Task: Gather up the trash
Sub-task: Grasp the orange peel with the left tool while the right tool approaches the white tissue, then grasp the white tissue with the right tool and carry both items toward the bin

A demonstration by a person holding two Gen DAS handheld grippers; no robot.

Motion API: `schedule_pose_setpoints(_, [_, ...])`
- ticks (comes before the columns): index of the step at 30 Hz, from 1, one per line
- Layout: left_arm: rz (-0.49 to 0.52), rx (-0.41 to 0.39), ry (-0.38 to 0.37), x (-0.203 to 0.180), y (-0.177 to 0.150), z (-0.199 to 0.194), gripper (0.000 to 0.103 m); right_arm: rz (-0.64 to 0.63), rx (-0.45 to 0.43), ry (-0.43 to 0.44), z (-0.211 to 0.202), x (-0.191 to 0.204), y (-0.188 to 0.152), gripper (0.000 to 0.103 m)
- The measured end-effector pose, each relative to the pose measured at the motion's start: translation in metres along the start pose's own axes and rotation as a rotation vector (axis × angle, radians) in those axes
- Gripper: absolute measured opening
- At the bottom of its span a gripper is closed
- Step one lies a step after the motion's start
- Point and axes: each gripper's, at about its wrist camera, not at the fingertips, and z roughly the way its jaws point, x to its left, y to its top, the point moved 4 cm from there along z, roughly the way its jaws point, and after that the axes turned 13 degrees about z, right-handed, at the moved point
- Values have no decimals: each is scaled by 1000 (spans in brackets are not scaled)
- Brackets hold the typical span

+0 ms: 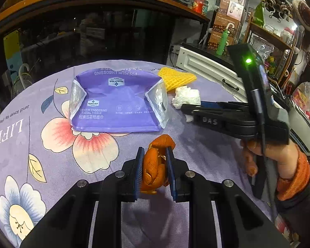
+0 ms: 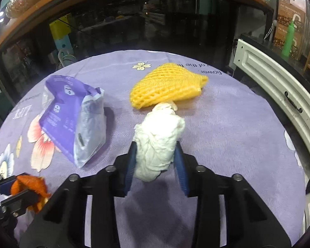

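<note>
on the purple cloth (image 2: pixel 227 124), left gripper (image 1: pixel 154 166) squeezes the orange peel (image 1: pixel 155 165), right gripper (image 2: pixel 155 157) squeezes the white tissue (image 2: pixel 159 140) — lift both slowly, keep squeezing — yellow net (image 2: pixel 169 84) is next.

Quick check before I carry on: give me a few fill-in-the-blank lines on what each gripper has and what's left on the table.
1. The left gripper is shut on the ____ peel.
2. The right gripper is shut on a crumpled ____ paper tissue.
3. The yellow foam fruit net lies on the purple floral ____.
4. The purple plastic tissue pack is held by ____ gripper.

Missing words: orange; white; tablecloth; neither
</note>
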Motion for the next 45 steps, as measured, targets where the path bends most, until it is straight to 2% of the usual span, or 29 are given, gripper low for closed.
schedule_pose_setpoints(5, [9,-17,0,-3,-1,-11,21,61,-11,54,-34,-18,-14,30])
schedule_pose_setpoints(12, [28,-22,-4,-26,-14,-39,21,51,-58,102,-106,-26,-55,30])
schedule_pose_setpoints(20, [52,-47,-52,-84,-38,-82,21,-16,-158,74,-199,-39,-126,30])
schedule_pose_setpoints(23, [76,-55,-56,-110,-47,-94,21,1,-194,77,-229,-52,-151,30])
schedule_pose_setpoints(28, [88,-77,-104,-151,-56,-111,21,61,-230,47,-270,-86,-189,30])
schedule_pose_setpoints(36, [157,-99,-172,-217,-60,-123,21,176,-256,-12,-312,-145,-241,30])
schedule_pose_setpoints(45, [250,-108,-254,-282,-67,-127,22,288,-253,-91,-323,-200,-282,30])
